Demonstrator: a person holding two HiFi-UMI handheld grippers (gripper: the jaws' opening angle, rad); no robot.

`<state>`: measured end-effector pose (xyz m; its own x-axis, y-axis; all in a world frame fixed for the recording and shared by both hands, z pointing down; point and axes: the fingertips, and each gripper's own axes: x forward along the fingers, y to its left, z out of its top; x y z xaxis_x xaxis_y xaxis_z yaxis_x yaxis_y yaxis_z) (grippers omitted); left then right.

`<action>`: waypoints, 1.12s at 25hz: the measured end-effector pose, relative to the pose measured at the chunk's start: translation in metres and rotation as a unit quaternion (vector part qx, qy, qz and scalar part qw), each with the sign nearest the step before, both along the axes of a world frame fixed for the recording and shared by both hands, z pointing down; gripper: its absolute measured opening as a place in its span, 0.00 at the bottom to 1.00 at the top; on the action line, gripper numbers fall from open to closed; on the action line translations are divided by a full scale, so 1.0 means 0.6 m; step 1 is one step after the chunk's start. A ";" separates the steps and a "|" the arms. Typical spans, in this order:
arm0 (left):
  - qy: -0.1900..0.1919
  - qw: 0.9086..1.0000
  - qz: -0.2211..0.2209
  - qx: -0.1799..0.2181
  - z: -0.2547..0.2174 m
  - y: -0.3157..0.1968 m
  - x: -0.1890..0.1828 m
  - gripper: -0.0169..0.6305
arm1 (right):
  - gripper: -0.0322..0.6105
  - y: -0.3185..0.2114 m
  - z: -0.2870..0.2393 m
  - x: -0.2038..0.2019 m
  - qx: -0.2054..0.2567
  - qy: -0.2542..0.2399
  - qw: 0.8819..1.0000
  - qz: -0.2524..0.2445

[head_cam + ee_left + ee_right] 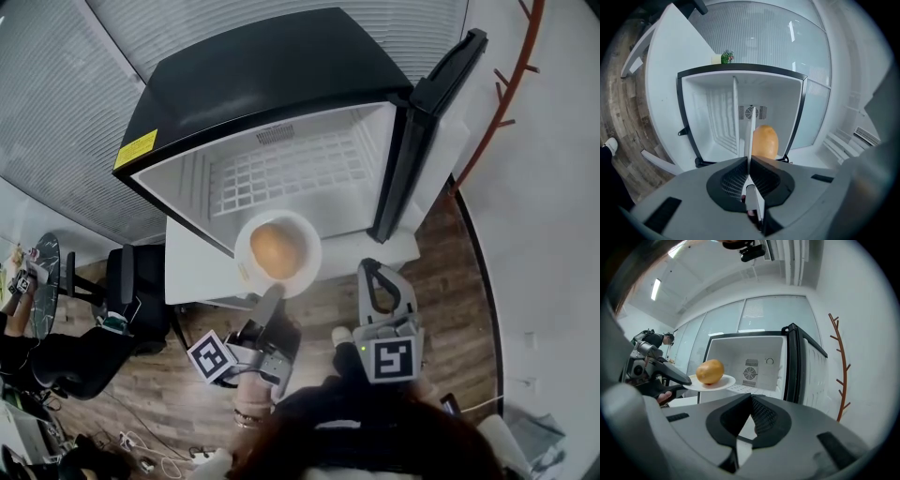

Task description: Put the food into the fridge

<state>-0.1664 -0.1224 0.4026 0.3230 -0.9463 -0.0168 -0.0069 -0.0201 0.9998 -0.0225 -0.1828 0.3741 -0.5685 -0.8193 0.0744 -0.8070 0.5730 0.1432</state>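
A white plate carries one round orange-brown piece of food just in front of the open black mini fridge. My left gripper is shut on the plate's near rim. In the left gripper view the plate shows edge-on between the shut jaws, with the food beyond my left gripper. My right gripper hangs to the right, below the fridge door, shut and holding nothing. From my right gripper I see the plate and food to the left.
Inside the fridge a white wire shelf spans the compartment. The fridge stands on a low white cabinet. A red-brown branch-shaped rack stands at the right wall. An office chair and a seated person are at the left.
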 end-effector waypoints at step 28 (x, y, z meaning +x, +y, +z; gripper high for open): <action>0.002 1.000 -0.015 -0.005 0.019 -0.133 -0.031 0.05 | 0.05 -0.128 0.021 -0.003 -0.013 0.008 1.000 0.007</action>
<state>-0.1850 -0.2020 0.4141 0.2948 -0.9555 -0.0087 -0.0030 -0.0100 0.9999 -0.0241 -0.2595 0.3864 -0.5548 -0.8255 0.1041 -0.8132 0.5644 0.1420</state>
